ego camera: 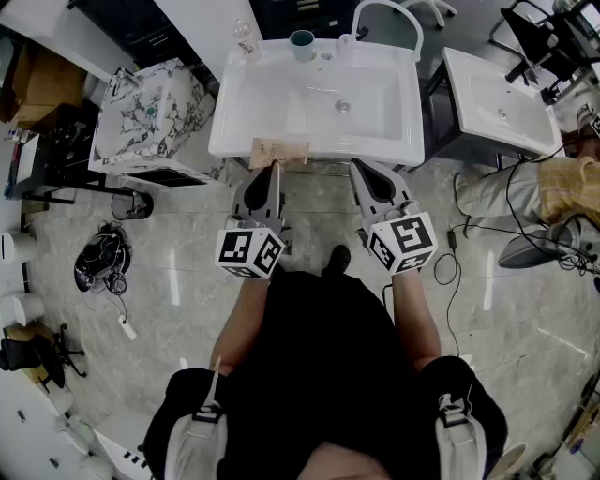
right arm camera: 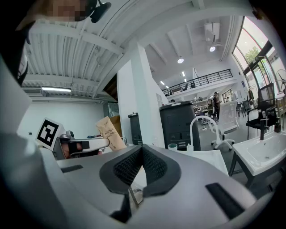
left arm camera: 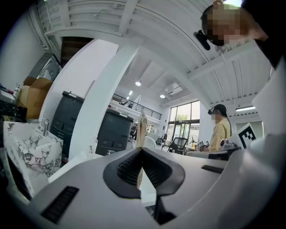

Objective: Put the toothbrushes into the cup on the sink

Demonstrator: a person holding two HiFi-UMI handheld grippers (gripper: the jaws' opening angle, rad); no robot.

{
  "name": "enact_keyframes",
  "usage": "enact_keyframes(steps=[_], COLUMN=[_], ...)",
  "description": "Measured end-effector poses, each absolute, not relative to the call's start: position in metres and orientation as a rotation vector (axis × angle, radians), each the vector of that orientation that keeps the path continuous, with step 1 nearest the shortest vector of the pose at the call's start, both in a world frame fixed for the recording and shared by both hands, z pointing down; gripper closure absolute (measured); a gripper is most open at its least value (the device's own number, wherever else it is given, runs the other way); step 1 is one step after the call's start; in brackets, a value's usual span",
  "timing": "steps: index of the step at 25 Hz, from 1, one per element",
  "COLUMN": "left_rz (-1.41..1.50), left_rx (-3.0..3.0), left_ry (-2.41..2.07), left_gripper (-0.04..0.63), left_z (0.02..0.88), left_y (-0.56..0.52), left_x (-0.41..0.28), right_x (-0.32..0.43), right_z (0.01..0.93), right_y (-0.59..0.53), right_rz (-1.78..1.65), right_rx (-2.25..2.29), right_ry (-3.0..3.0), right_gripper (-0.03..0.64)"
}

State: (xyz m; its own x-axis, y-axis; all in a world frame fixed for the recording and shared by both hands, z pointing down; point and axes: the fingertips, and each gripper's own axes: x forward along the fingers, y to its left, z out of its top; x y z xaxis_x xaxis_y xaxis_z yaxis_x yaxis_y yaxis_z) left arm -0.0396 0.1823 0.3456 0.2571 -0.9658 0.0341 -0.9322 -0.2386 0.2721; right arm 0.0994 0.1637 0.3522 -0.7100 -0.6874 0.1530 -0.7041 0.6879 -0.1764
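A brown paper toothbrush packet (ego camera: 278,150) lies over the front edge of the white sink (ego camera: 272,103), and my left gripper (ego camera: 275,169) is shut on it. In the left gripper view the packet (left arm camera: 142,127) stands edge-on between the closed pads. The right gripper view shows the same packet (right arm camera: 110,133) sticking up from the left gripper (right arm camera: 85,144). My right gripper (ego camera: 360,166) is beside it at the sink's front, shut with nothing in it (right arm camera: 142,154). A teal cup (ego camera: 302,44) stands on the sink's back rim, also seen as a small cup (right arm camera: 172,146) beside the faucet.
A white arched faucet (ego camera: 386,11) and a clear bottle (ego camera: 246,39) stand on the back rim. A marble-patterned cabinet (ego camera: 150,117) is left of the sink, a second sink (ego camera: 497,103) to the right. A person in yellow (ego camera: 562,187) sits far right. Cables (ego camera: 103,262) lie on the floor.
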Motion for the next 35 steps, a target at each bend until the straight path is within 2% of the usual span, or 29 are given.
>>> enact_keyframes(steps=[14,35], left_rz=[-0.210,-0.185], left_rx=[2.283,2.226], left_ry=[-1.818,-1.829], left_gripper=[0.581,0.581], left_z=[0.339,0.358], left_y=[0.191,0.185], left_x=[-0.026,-0.021], right_x=[0.114,0.130], right_z=[0.344,0.379], right_y=[0.176,0.166], right_rz=[0.259,0.411], right_rx=[1.148,1.133], right_ry=[-2.856,-2.783], right_gripper=[0.588,0.588])
